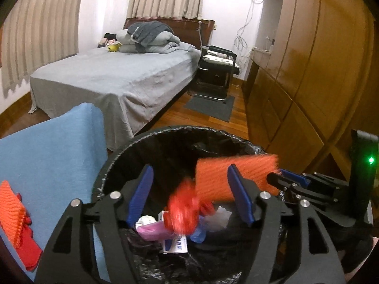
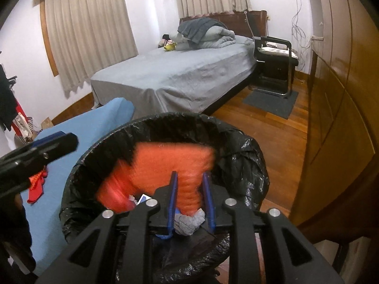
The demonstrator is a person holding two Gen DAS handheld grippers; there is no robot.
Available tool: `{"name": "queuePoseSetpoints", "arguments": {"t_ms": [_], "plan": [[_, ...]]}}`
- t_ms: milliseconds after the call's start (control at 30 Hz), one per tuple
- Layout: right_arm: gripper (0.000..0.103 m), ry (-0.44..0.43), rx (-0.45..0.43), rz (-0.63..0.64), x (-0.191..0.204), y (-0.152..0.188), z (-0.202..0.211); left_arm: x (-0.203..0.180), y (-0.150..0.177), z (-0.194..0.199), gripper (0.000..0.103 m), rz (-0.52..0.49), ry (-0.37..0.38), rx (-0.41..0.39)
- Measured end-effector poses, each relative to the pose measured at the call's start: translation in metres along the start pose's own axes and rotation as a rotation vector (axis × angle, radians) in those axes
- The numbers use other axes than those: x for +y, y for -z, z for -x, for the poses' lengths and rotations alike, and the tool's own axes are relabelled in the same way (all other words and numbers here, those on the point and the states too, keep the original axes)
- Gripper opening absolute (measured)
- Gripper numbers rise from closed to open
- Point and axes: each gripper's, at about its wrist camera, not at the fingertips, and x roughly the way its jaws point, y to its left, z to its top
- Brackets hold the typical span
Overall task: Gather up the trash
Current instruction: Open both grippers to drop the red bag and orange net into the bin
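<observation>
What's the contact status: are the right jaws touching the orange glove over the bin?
Touching. In the right wrist view the orange glove fills the gap between the jaws of the right gripper, pressed against both.

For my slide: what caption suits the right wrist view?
Right gripper holds an orange glove over the bin.

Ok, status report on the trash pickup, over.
Left gripper open over the black-lined bin. Right gripper pinching the orange glove above it. Second orange glove waits on the blue cloth.

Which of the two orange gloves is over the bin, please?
The orange glove in the right gripper hangs over the bin; the other glove lies on the blue cloth.
</observation>
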Motion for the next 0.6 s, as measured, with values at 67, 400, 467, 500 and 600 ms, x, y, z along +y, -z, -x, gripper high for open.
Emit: {"name": "queuePoseSetpoints", "arguments": {"t_ms": [67, 400, 467, 500, 600], "plan": [[0.023, -0.001, 0.001, 0.001, 0.001, 0.000, 0.000, 0.007, -0.001, 0.005, 0.068, 0.019, -0.010, -0.010], [0.075, -0.024, -0.034, 0.026, 0.023, -0.006, 0.009, 0.049, -0.004, 0.052, 0.086, 0.078, -0.120, -0.078], [0.088, -0.024, -0.047, 0.037, 0.032, -0.008, 0.013, 0.062, -0.003, 0.066, 0.087, 0.088, -0.157, -0.091], [0.092, -0.028, -0.057, 0.044, 0.039, -0.009, 0.015, 0.067, -0.002, 0.071, 0.087, 0.093, -0.172, -0.094], [0.096, -0.062, -0.070, 0.056, 0.054, -0.013, 0.018, 0.089, 0.003, 0.092, 0.087, 0.114, -0.233, -0.109]]}}
